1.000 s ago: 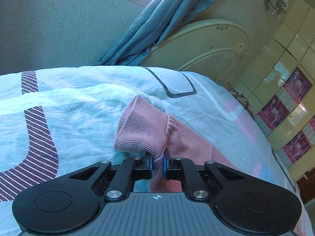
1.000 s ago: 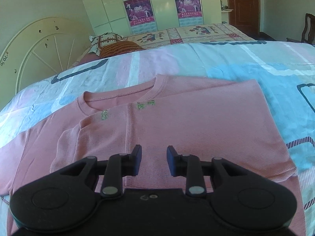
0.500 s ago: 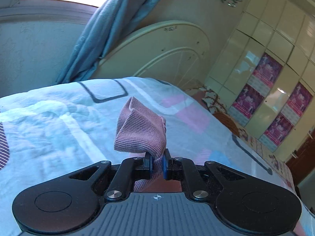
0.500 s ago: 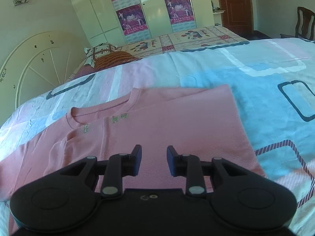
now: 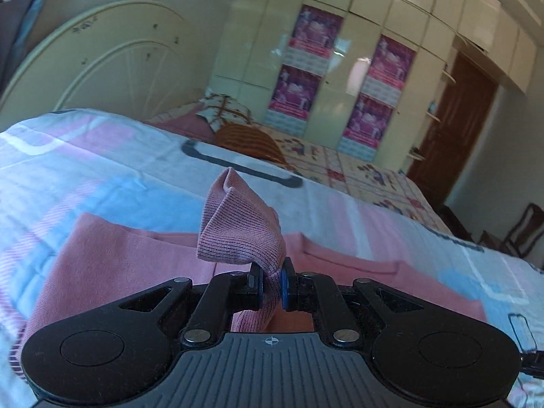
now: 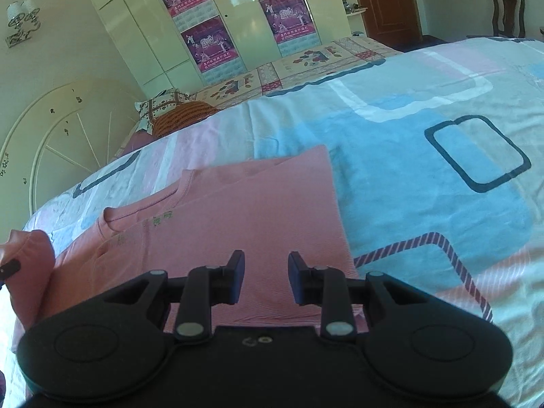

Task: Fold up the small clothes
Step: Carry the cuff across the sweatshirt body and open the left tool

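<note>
A pink knit top [image 6: 238, 210] lies flat on the patterned bedspread, neckline toward the headboard. My left gripper [image 5: 271, 280] is shut on its ribbed sleeve cuff [image 5: 238, 227], which stands up folded above the blue pads, held over the top's body [image 5: 112, 258]. In the right wrist view that lifted sleeve [image 6: 27, 255] shows at the far left edge with a bit of the left gripper. My right gripper [image 6: 266, 277] hovers open over the top's lower part with nothing between its fingers.
The bedspread [image 6: 425, 176] spreads wide to the right of the top. A cream headboard [image 6: 61, 129] and pillows [image 6: 176, 112] lie beyond it. Wardrobes with posters [image 5: 340, 78], a brown door [image 5: 452, 119] and a chair [image 6: 506, 10] stand further off.
My left gripper has swung right with the sleeve cuff, bringing it over the top's body. The right gripper has shifted right, so the top's right edge now sits nearer the middle.
</note>
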`<state>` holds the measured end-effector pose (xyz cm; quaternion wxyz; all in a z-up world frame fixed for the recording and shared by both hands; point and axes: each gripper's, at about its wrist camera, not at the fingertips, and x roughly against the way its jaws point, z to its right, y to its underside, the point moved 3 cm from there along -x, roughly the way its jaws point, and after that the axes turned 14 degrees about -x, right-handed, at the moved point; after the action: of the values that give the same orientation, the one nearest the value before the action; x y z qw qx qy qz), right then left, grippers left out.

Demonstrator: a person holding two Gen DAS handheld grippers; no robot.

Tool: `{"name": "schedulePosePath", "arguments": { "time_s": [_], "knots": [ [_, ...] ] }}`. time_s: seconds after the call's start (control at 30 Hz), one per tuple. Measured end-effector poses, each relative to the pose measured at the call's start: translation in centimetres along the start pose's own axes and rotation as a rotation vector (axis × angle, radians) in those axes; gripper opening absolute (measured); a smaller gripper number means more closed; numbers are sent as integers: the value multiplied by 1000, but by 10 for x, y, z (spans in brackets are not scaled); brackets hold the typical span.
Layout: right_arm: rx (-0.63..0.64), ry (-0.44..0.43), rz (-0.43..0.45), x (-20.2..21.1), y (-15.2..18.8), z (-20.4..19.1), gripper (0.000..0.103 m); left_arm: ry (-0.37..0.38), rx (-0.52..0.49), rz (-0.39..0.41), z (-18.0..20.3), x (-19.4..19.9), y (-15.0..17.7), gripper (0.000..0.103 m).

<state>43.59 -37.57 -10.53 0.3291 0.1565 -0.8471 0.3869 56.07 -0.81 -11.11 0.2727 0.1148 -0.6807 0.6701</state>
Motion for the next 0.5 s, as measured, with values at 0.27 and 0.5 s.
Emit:
{"name": "schedulePosePath", "arguments": {
  "time_s": [0.27, 0.5],
  "knots": [
    [-32, 0, -3, 11, -13, 34, 28, 78, -188, -83, 123, -21, 9, 9],
    [-53, 3, -18, 15, -19, 56, 30, 90, -293, -132, 184, -13, 33, 9]
  ]
}}
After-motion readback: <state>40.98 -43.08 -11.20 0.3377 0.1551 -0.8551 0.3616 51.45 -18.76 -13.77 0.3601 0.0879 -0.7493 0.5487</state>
